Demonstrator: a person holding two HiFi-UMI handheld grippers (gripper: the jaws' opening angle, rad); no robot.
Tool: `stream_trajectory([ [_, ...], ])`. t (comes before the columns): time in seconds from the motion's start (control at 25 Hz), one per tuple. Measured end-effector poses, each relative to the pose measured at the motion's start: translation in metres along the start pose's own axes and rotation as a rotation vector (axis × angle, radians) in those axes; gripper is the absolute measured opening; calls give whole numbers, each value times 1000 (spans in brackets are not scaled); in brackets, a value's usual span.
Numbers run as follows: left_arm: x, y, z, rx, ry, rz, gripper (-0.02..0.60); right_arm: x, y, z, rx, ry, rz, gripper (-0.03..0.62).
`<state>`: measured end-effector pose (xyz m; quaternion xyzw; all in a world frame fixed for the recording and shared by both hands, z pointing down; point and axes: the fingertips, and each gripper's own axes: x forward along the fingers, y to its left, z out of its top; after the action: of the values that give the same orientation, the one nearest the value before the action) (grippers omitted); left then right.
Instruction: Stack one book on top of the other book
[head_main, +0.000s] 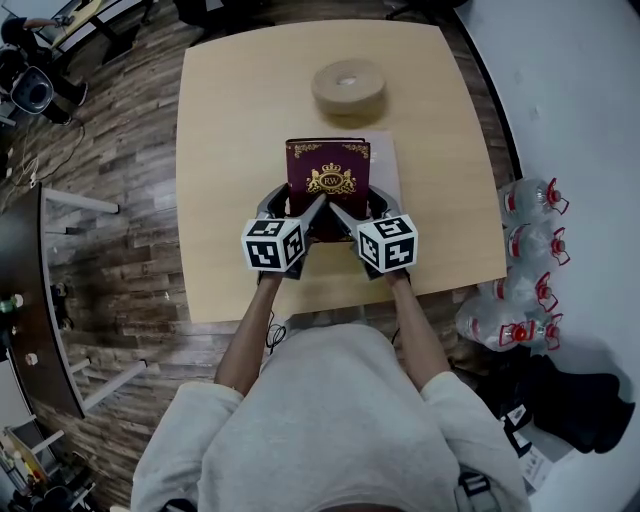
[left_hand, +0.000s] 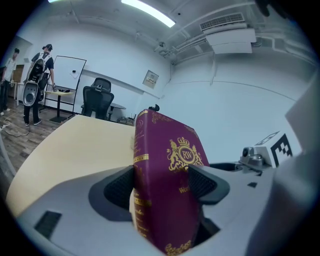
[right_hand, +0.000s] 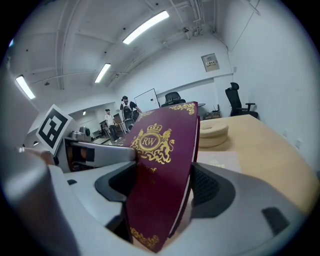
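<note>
Over the wooden counter (head_main: 230, 120), both forearms (head_main: 250, 340) reach forward side by side; left tool (head_main: 297, 212) and right tool (head_main: 358, 215) each clamp the maroon book (head_main: 328, 172).

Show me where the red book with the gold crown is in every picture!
Head view: red book in the picture's middle, over the table's near half.
Left gripper view: middle, upright between the jaws.
Right gripper view: middle, tilted between the jaws.
Shared landmark: the pale wooden table shows in all three.
</note>
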<state>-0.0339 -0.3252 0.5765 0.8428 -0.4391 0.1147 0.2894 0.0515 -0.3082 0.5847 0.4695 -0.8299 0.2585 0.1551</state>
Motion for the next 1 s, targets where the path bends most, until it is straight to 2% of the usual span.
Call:
stream_trajectory([
  [0.64,56,-50,-4,20,47,-68,353,-29,-67,-5,44,-1,-74,336],
  [1.0,84,-58,-10,10,86,-70,351,-26,-96,-11,74,35,-80,336],
])
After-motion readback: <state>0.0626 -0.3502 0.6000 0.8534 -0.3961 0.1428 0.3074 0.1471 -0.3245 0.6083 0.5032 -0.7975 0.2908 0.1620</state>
